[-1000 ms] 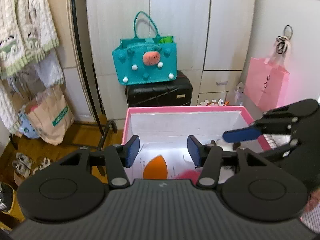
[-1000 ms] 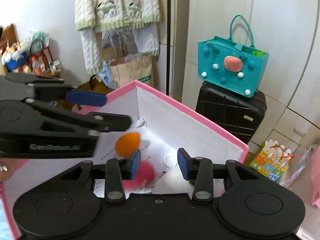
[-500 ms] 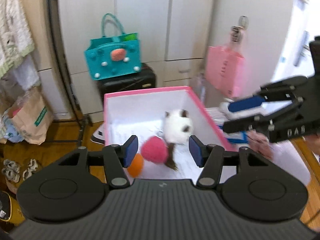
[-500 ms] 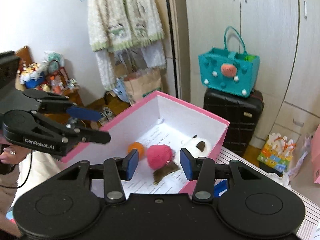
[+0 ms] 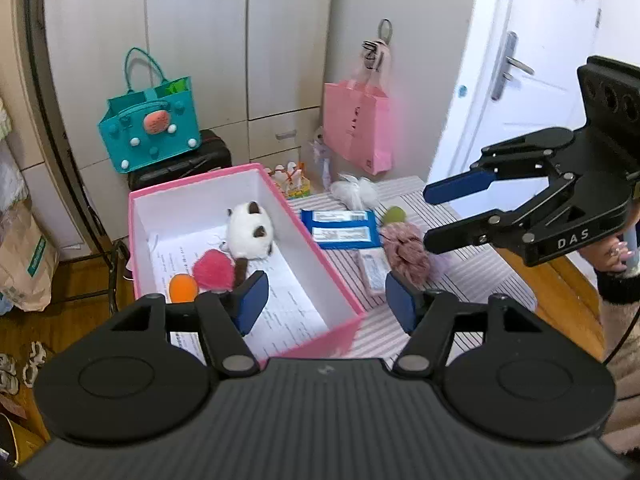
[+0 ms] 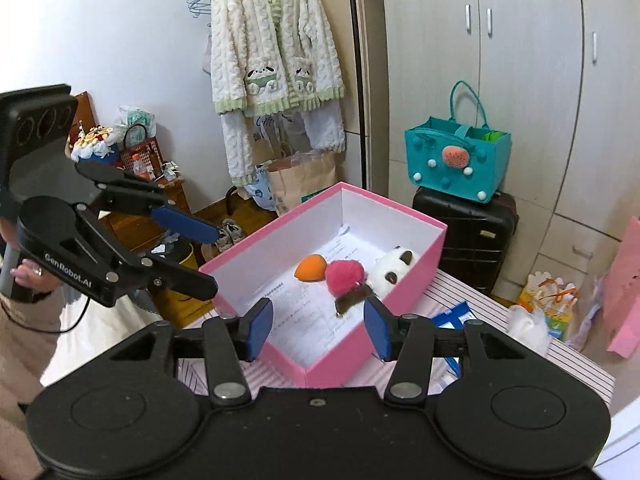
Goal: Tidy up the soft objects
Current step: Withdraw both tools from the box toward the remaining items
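Note:
A pink box [image 5: 316, 270] [image 6: 256, 258] stands on a striped table [image 5: 472, 280]. In it lie a white plush with brown ears [image 5: 250, 230] [image 6: 390, 270], a pink pompom [image 5: 214, 268] [image 6: 344, 276] and an orange sponge [image 5: 183, 286] [image 6: 310, 268]. On the table beside the box lie a mauve fluffy object [image 5: 408, 252], a green ball [image 5: 394, 214] and a white fluffy object [image 5: 354, 192] [image 6: 526, 326]. My left gripper [image 5: 324, 302] is open and empty above the box's near corner. My right gripper [image 6: 318, 328] is open and empty above the box; it also shows in the left wrist view [image 5: 430, 214].
Blue tissue packs [image 5: 340, 228] lie on the table by the box. A teal bag [image 5: 150, 128] sits on a black suitcase [image 6: 466, 228]. A pink paper bag [image 5: 356, 128] hangs at the back. A cardigan [image 6: 276, 44] hangs on a rack.
Both grippers have risen and pulled back from inside the box. The left view has swung right, so the table's loose items now show. The toys lie still in the box.

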A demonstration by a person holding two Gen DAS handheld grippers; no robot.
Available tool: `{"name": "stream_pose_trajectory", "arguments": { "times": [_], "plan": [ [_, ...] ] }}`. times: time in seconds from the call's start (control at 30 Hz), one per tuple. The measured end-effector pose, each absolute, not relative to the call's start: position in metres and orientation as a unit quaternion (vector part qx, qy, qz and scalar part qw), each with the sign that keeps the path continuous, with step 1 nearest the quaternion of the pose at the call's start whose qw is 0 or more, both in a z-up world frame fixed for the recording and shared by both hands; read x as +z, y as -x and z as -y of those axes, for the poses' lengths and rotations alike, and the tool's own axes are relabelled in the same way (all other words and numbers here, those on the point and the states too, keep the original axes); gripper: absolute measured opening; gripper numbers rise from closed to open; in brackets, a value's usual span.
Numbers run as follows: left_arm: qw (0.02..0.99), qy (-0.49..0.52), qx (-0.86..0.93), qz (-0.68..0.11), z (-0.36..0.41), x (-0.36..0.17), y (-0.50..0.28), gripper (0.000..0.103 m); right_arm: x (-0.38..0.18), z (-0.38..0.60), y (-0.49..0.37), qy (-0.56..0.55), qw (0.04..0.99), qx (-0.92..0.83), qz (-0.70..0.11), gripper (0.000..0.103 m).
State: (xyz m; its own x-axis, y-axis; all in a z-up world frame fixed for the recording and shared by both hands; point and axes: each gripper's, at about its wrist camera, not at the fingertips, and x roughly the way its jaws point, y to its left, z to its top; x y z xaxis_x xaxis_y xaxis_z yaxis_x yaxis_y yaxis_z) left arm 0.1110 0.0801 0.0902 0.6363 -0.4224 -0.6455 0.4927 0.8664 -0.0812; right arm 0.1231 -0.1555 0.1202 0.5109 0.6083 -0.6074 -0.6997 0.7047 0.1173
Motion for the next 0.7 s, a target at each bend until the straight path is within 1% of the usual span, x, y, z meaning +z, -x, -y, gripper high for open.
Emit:
{"name": "stream_pose_trajectory", "arguments": {
  "times": [0.2,0.4,0.5,0.7],
  "plan": [
    [0.890,-0.100,-0.272,-0.353,-0.052,0.083,-0.090,0.065,0.115,0.184,-0.094,0.076,0.877,0.361,-0.308,0.060],
    [0.873,-0.133,-0.289,-0.369,-0.033,0.073,-0.083,0.065,0.089,0.217,-0.074,0.059,0.883,0.336,-0.323,0.061],
    [0.868,-0.142,-0.296,-0.373,-0.024,0.066,-0.079,0.066,0.077,0.229,-0.067,0.055,0.882,0.338,-0.325,0.066],
    [0.861,-0.161,-0.302,-0.375,-0.004,0.048,-0.080,0.066,0.053,0.248,-0.061,0.059,0.877,0.334,-0.340,0.067]
  ]
}}
